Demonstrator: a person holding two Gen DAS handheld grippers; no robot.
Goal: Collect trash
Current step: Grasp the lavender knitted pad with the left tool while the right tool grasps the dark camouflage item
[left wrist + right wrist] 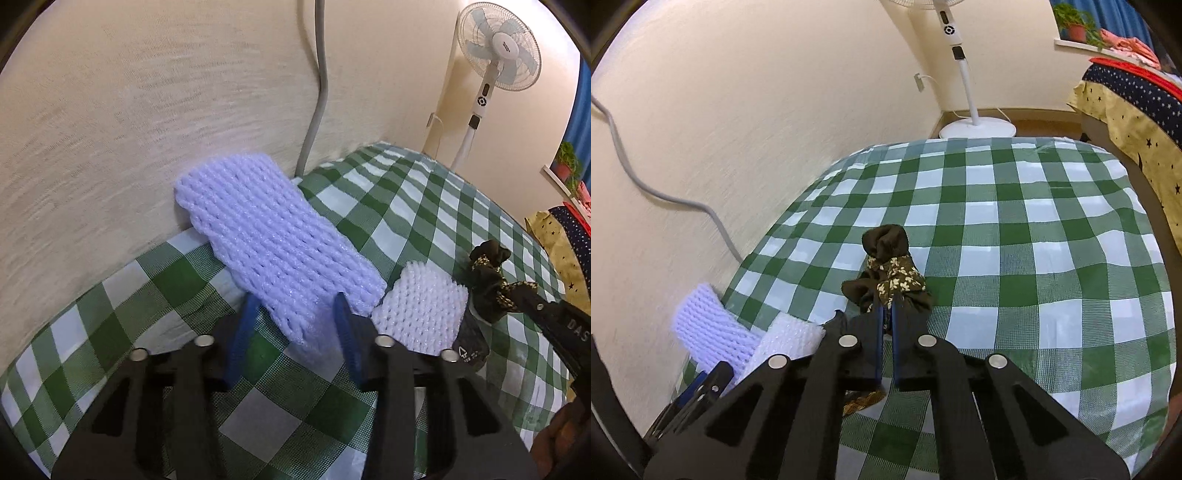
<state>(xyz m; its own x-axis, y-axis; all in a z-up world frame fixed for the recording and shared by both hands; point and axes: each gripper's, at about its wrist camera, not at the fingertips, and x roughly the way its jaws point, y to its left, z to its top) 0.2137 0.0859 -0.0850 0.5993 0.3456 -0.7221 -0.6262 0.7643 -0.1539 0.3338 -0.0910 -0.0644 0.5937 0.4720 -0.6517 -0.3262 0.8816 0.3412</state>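
Note:
A long lilac foam net (273, 236) lies on the green checked tablecloth (424, 206), its far end leaning on the wall. My left gripper (295, 301) has its blue fingers (243, 332) on either side of the net's near end, touching its edges. A smaller white foam net (421, 314) lies just to the right, resting on a black wrapper (471, 349). My right gripper (886, 314) is shut on a dark brown flowered cloth bundle (890, 266). The left wrist view shows the same bundle (487, 277) at the right. The lilac net (709, 328) and white net (790, 336) also appear at lower left.
The table stands against a cream wall (147, 110) with a grey cable (317, 110) hanging down it. A white pedestal fan (967, 92) stands past the table's far edge. A bed with a star-patterned cover (1130, 103) is at the right.

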